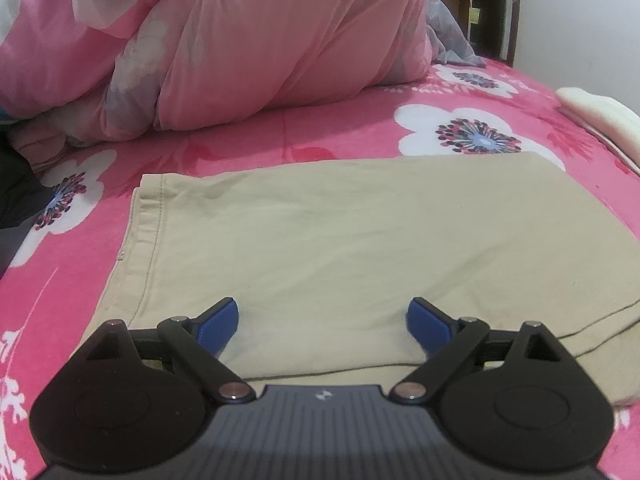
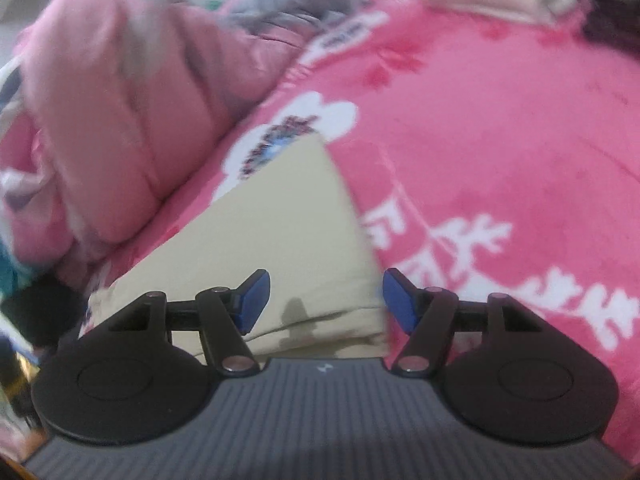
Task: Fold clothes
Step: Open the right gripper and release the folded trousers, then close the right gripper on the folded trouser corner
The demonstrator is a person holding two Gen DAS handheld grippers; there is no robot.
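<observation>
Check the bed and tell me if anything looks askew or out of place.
Nothing stands out. The beige garment lies flat and squarely folded on the pink floral bedspread. The pink quilt is bunched behind it. Both grippers hang over it with jaws open.

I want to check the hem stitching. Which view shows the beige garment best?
The left wrist view: the beige garment lies sharp and nearly whole, its stitched hem visible at left. The right wrist view shows only a blurred corner.

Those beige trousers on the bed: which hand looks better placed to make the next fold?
Probably the left. Its open tool sits squarely over the beige trousers, near their front edge. The right tool, also open, straddles only their side edge.
</observation>
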